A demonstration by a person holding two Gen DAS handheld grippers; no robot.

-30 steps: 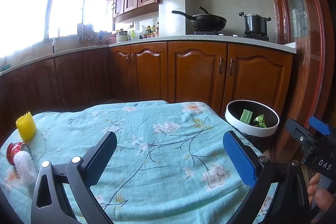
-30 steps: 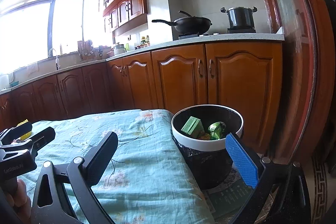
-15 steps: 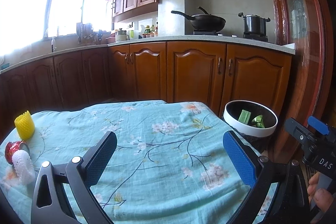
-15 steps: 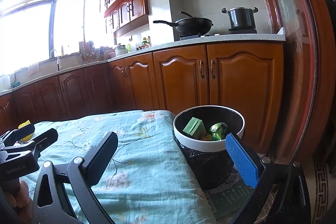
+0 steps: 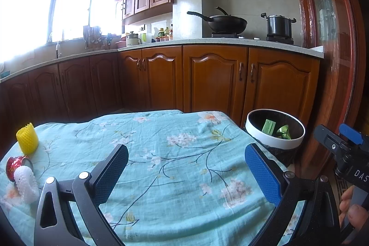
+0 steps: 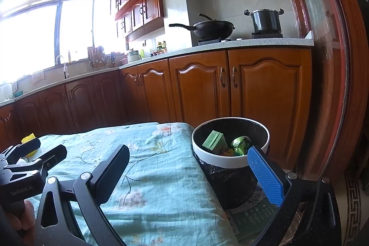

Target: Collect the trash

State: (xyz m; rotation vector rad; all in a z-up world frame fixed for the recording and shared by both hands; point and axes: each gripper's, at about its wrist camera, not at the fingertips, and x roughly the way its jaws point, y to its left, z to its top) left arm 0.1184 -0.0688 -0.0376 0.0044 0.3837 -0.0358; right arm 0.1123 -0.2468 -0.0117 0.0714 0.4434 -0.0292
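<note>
A white-rimmed black trash bin (image 5: 297, 140) (image 6: 230, 160) stands beside the table's right edge and holds a green carton (image 6: 213, 141) and a green wrapper (image 6: 241, 144). On the table's far left lie a yellow foam net (image 5: 27, 141), a red crushed can (image 5: 15, 165) and a white foam net (image 5: 25, 183). My left gripper (image 5: 186, 170) is open and empty above the middle of the table. My right gripper (image 6: 188, 171) is open and empty, near the bin at the table's right edge.
The table wears a light blue flowered cloth (image 5: 175, 153). Wooden kitchen cabinets (image 5: 214, 77) run behind it, with a wok (image 5: 227, 23) and pot (image 5: 279, 25) on the stove. A red door frame (image 5: 346, 61) stands at the right.
Both views have shifted slightly; the right gripper has eased a little back from the bin. Both grippers stay open and empty.
</note>
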